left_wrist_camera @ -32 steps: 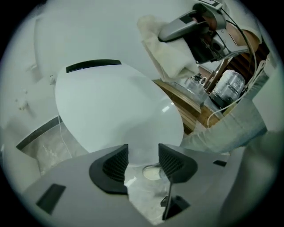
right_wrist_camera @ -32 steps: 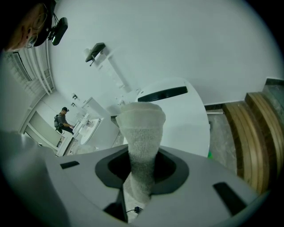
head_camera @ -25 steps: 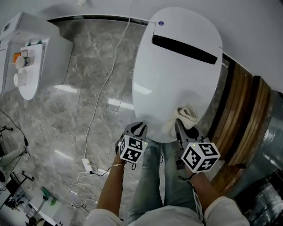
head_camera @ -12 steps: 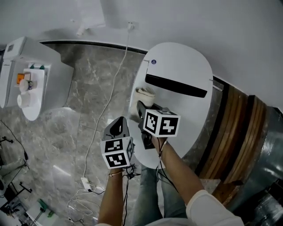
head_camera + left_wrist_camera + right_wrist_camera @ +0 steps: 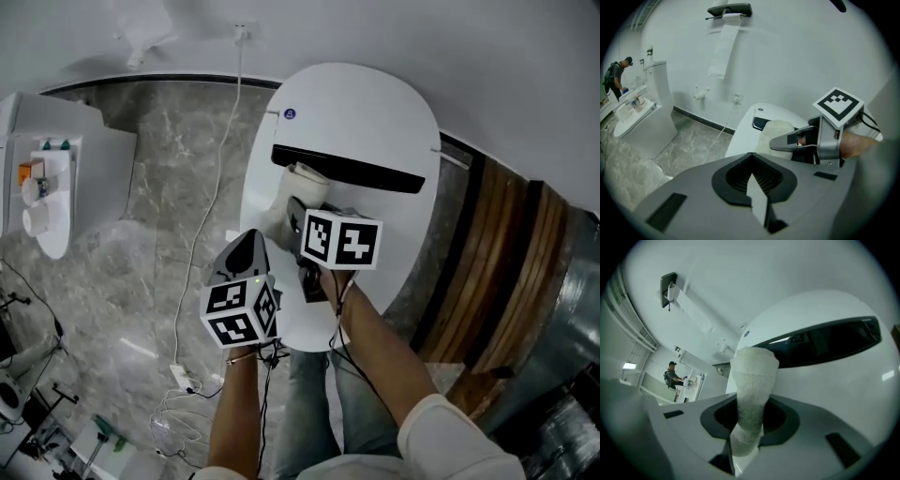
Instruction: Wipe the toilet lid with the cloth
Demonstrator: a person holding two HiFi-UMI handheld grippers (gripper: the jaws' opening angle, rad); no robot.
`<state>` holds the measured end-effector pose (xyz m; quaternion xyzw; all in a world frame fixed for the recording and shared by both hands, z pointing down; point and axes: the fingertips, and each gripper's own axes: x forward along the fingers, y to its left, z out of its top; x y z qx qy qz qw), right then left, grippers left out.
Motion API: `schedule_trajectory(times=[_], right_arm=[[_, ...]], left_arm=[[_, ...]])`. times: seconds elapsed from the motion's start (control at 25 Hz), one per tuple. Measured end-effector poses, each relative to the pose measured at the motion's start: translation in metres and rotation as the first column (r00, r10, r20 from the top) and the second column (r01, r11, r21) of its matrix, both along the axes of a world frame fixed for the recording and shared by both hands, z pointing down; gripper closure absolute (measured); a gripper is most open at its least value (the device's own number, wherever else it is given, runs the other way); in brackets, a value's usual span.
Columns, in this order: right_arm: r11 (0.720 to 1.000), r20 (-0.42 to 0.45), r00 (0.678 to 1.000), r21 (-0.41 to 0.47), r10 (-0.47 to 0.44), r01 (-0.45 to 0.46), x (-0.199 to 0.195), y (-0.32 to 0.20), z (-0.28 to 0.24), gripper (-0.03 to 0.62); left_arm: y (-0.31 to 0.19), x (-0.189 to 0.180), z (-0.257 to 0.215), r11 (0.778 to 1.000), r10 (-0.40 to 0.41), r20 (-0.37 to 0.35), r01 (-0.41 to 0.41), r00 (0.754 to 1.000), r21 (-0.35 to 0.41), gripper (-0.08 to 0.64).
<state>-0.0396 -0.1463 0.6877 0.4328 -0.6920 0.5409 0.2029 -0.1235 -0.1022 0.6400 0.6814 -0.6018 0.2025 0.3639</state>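
While the right gripper [image 5: 745, 437] pinches the cloth [image 5: 752, 380] by its near end, jaws closed tight on the fabric, the rest of the cloth stands out ahead of them as a thick roll. We judge that this grip is chosen so that soft cloth, not hard jaw, meets the lid [image 5: 375, 122]. In the head view the cloth lies on the left side of the lid, touching the left end of the dark strip [image 5: 347, 169] that runs across it. Our right forearm reaches over the near part of the lid to get there, so the gripper comes at the cloth from the near side and pushes it far and left.

Our left gripper [image 5: 754, 187] has its jaws pressed together on nothing. It hangs at the near left of the lid, just beside the right gripper and about over the lid's edge, with the floor [image 5: 159, 244] below it. We take it that it is parked there to leave the wiping arm free.

The wipe looks under way. Whether the bare right and near parts are done, we cannot tell. The roll could catch on the strip's edge.
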Motion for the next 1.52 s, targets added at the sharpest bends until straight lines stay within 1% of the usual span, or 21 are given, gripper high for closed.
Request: schedule_trajectory(times=[0.12,0.28,0.4,0.48,0.6,0.72,0.8,0.84,0.92,1.04,1.12,1.2,1.32,1.4,1.52], right_arm=[[1.0,-0.035,0.999,-0.001,0.011,-0.011,0.049,0.009,-0.002,0.495],[0.999,-0.092,0.995,-0.009,0.045,-0.046,0.13,0.026,0.0,0.494],[0.995,-0.138,0.985,-0.018,0.099,-0.103,0.191,0.037,0.003,0.494],[0.989,-0.159,0.978,-0.027,0.138,-0.144,0.224,0.044,0.005,0.494],[0.982,-0.178,0.968,-0.035,0.177,-0.186,0.258,0.052,0.007,0.494],[0.98,-0.188,0.965,-0.038,0.186,-0.196,0.27,0.056,0.006,0.495],[0.984,-0.183,0.968,-0.023,0.171,-0.178,0.262,0.056,-0.001,0.495],[0.987,-0.174,0.972,-0.01,0.157,-0.161,0.254,0.056,-0.005,0.495],[0.992,-0.139,0.983,0.009,0.123,-0.123,0.227,0.056,-0.013,0.495],[0.998,-0.057,0.997,-0.001,0.056,-0.057,0.165,0.058,-0.015,0.495],[1.0,-0.015,1.0,-0.012,-0.007,0.007,0.116,0.061,-0.014,0.495],[0.997,0.011,0.997,-0.022,-0.078,0.079,0.068,0.065,-0.011,0.495],[0.985,0.03,0.985,-0.028,-0.168,0.169,0.004,0.069,-0.006,0.495],[0.979,0.045,0.979,-0.035,-0.201,0.203,-0.033,0.07,0.0,0.495],[0.973,0.054,0.973,-0.043,-0.223,0.225,-0.072,0.074,0.01,0.495]], left_arm=[[-0.003,0.041,0.004,0.999,0.038,-0.04,-0.038,0.998,-0.004,0.549],[-0.004,0.106,0.011,0.993,0.115,-0.083,-0.116,0.99,-0.011,0.549],[-0.003,0.159,0.017,0.981,0.191,-0.118,-0.194,0.975,-0.018,0.549],[-0.002,0.191,0.017,0.967,0.25,-0.132,-0.254,0.959,-0.016,0.549],[0.002,0.228,0.014,0.943,0.328,-0.139,-0.332,0.934,-0.004,0.549],[0.005,0.242,0.009,0.929,0.368,-0.141,-0.37,0.919,0.012,0.548],[0.007,0.235,0.006,0.932,0.362,-0.136,-0.363,0.922,0.022,0.549],[0.007,0.226,0.005,0.938,0.346,-0.13,-0.346,0.929,0.025,0.549],[0.009,0.2,0.005,0.957,0.289,-0.12,-0.288,0.95,0.023,0.548],[0.014,0.144,0.006,0.987,0.163,-0.107,-0.163,0.981,0.012,0.548],[0.022,0.099,0.007,0.997,0.08,-0.092,-0.08,0.993,0.002,0.549],[0.032,0.054,0.007,1.0,0.003,-0.074,-0.003,0.997,-0.005,0.549],[0.051,-0.009,0.008,0.994,-0.106,-0.061,0.106,0.992,-0.013,0.549],[0.064,-0.044,0.011,0.987,-0.159,-0.062,0.158,0.985,-0.016,0.549],[0.086,-0.076,0.017,0.978,-0.21,-0.07,0.209,0.975,-0.024,0.548]])
